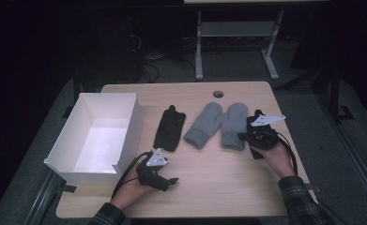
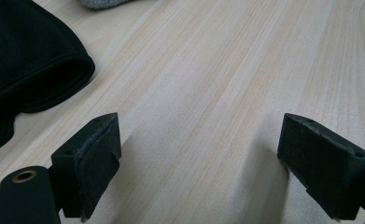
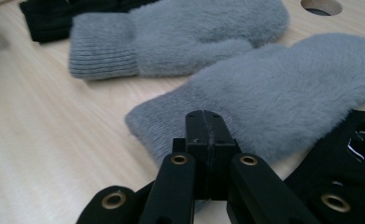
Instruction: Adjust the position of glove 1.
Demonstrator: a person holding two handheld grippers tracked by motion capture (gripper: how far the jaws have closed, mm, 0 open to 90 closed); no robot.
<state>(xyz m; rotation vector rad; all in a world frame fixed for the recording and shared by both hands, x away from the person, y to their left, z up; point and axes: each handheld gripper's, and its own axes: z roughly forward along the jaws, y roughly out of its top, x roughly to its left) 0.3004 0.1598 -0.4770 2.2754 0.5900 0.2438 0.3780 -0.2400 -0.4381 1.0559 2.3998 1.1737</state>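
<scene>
Dark room, metal table legs and loose cables dimly lit at the back. In front, a pale wooden table (image 1: pixel 209 187), with an open white box (image 1: pixel 130 126) at its left edge. Laid out mid-table: a black glove (image 1: pixel 170 129) and a pair of grey fleece mittens. Farther grey mitten (image 3: pixel 180 37) beside the glove; nearer grey mitten (image 3: pixel 283 88) just beside the right hand.

Right claw (image 3: pixel 207 135) shut tight, pads meeting, its tip at the ribbed cuff of the nearer grey mitten. No fabric visible between the pads. Left claw (image 2: pixel 199 140) spread wide and holding nothing, low over bare wood, close to the black glove's cuff.

Likely trouble from here: a lift coming up without the mitten, or with only a pinch of fleece that slips free. Also possible: the soft cuff dragged sideways into its partner, upsetting the neat row on the way to the box.

No brand, label or legible writing anywhere on box, gloves or claws.
</scene>
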